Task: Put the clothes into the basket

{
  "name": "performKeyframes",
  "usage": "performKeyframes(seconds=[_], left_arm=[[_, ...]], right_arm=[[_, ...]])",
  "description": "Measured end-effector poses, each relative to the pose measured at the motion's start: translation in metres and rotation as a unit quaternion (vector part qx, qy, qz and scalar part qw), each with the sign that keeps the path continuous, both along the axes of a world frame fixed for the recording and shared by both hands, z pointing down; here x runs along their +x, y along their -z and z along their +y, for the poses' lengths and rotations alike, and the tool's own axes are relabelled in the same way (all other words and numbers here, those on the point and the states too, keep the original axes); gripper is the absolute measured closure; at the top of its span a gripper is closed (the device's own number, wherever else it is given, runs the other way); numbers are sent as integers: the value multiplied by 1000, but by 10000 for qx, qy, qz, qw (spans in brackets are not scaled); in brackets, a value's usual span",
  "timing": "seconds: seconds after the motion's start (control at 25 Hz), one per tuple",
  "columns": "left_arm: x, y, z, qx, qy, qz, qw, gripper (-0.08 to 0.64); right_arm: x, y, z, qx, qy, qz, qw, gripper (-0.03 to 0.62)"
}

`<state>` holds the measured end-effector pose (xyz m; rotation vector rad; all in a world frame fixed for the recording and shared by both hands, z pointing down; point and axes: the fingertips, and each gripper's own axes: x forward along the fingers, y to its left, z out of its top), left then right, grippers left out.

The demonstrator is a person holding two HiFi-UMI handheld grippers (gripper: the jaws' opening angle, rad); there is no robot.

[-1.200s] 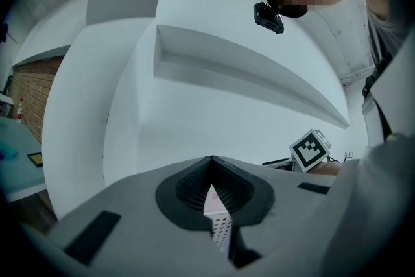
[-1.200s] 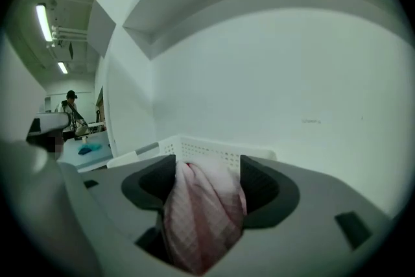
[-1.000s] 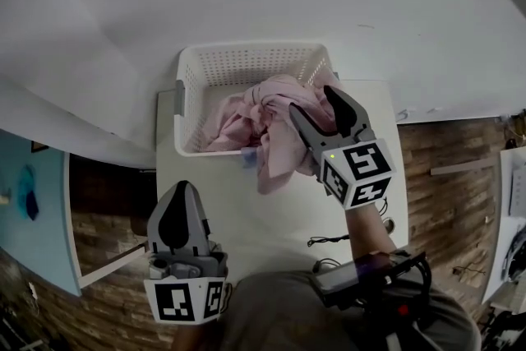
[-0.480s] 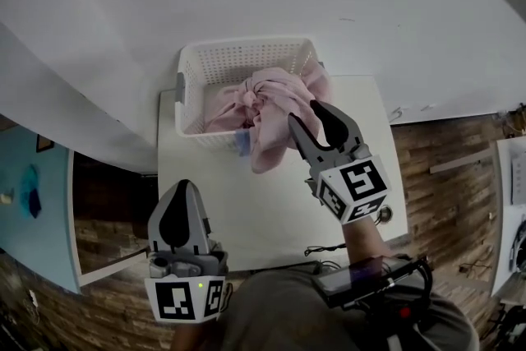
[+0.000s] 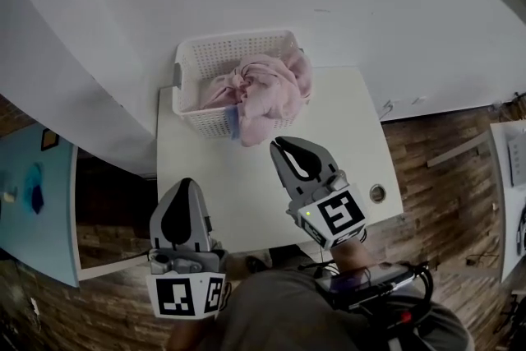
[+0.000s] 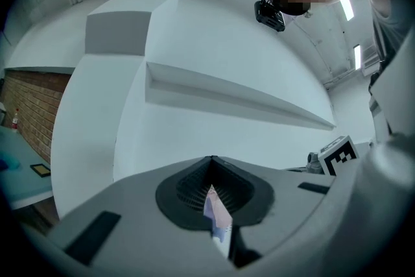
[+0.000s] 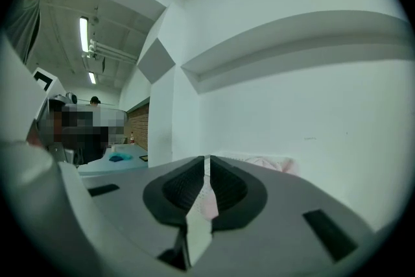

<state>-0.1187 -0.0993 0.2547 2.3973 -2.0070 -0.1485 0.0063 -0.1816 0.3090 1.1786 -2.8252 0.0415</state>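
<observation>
Pink clothes (image 5: 267, 88) fill the basket (image 5: 230, 52), well beyond the closed right gripper (image 5: 283, 150).

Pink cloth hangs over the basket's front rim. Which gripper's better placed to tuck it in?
Right. The right gripper, jaws shut and empty, points at the pink cloth draped over the front rim of the white perforated plastic basket. The left gripper sits farther back, at the near edge of the white table.

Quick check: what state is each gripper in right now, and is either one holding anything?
Left gripper: closed, holding nothing.
Right gripper: closed, holding nothing.
</observation>
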Motion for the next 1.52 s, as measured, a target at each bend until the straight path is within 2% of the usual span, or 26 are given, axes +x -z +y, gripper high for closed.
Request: performKeyframes(seconds=[0.28, 0.52, 1.52], left_arm=[[10, 9, 40, 100, 15, -163, 9998, 552], [15, 17, 60, 212, 9, -254, 9995, 552], [14, 32, 51, 465, -76, -185, 9987, 552]], right_arm=[[-2, 8, 56, 181, 112, -109, 9997, 581], [-2, 17, 79, 342, 172, -188, 9991, 584], [-2, 41, 73, 702, 117, -190, 9973, 584]])
